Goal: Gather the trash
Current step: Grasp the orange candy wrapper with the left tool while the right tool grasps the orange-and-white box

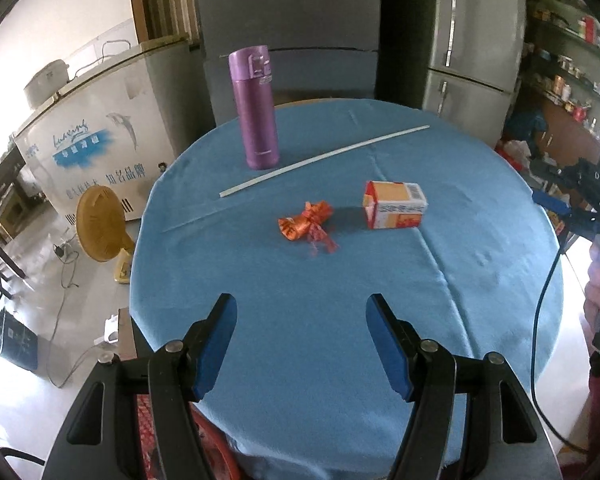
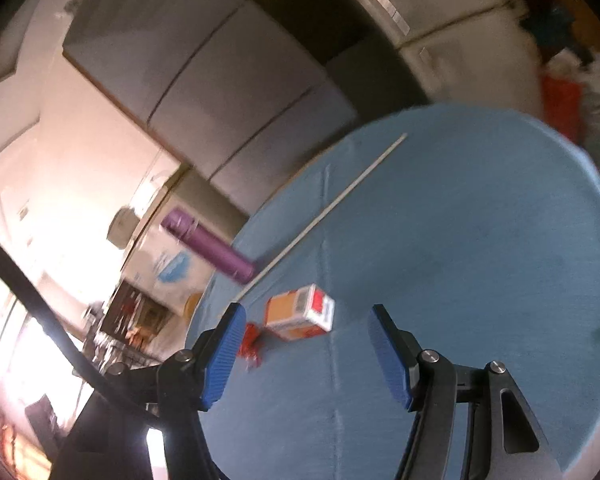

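A crumpled orange-red wrapper (image 1: 308, 225) lies mid-table on the blue cloth (image 1: 300, 280). A small orange and white carton (image 1: 395, 205) lies on its side to its right. A long thin white stick (image 1: 324, 161) lies behind them. My left gripper (image 1: 302, 312) is open and empty, above the near part of the table, short of the wrapper. My right gripper (image 2: 306, 322) is open and empty, tilted, with the carton (image 2: 300, 314) just beyond its fingers, the wrapper (image 2: 252, 346) by the left finger and the stick (image 2: 324, 212) further off.
A purple flask (image 1: 256, 108) stands at the table's far left; it also shows in the right wrist view (image 2: 210, 246). Grey cabinets (image 1: 288, 32) and a fridge (image 1: 472, 40) stand behind. A white freezer (image 1: 96, 136) and a fan (image 1: 100, 224) are at the left.
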### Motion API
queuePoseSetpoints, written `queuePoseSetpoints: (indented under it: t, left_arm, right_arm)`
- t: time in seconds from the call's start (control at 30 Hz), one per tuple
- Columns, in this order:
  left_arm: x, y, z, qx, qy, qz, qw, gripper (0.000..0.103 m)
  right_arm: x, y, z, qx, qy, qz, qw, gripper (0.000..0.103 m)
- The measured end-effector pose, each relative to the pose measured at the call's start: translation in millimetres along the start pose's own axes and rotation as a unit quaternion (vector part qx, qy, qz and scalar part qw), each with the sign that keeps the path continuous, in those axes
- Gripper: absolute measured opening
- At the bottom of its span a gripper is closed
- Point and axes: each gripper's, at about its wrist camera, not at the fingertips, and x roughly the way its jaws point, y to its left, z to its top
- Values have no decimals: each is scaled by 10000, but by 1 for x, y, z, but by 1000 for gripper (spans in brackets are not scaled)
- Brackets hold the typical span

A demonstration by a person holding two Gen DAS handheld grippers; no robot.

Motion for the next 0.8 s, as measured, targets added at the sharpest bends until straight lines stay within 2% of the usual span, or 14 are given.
queuePoseSetpoints:
  t: [0.1, 0.27, 0.37, 0.57, 0.8]
  left_arm:
    - [21, 12, 11, -180, 152, -153, 9996, 68]
    - [69, 27, 29, -543, 617, -394, 9958, 68]
    - [92, 28, 38, -588, 752, -485, 9943, 68]
    - [132, 28, 54, -634, 993, -584, 9913, 68]
    - [143, 33, 55, -457, 1024, -526, 9923, 68]
  right_arm:
    - [38, -1, 8, 56, 413, 184, 9990, 67]
    - [98, -4, 19, 123, 883, 392, 9952, 67]
    - [131, -6, 26, 124, 1103, 486, 9926, 67]
    - [180, -5, 37, -117, 1339, 477, 9898, 67]
    - [222, 2, 43, -571, 1624, 526, 9837, 67]
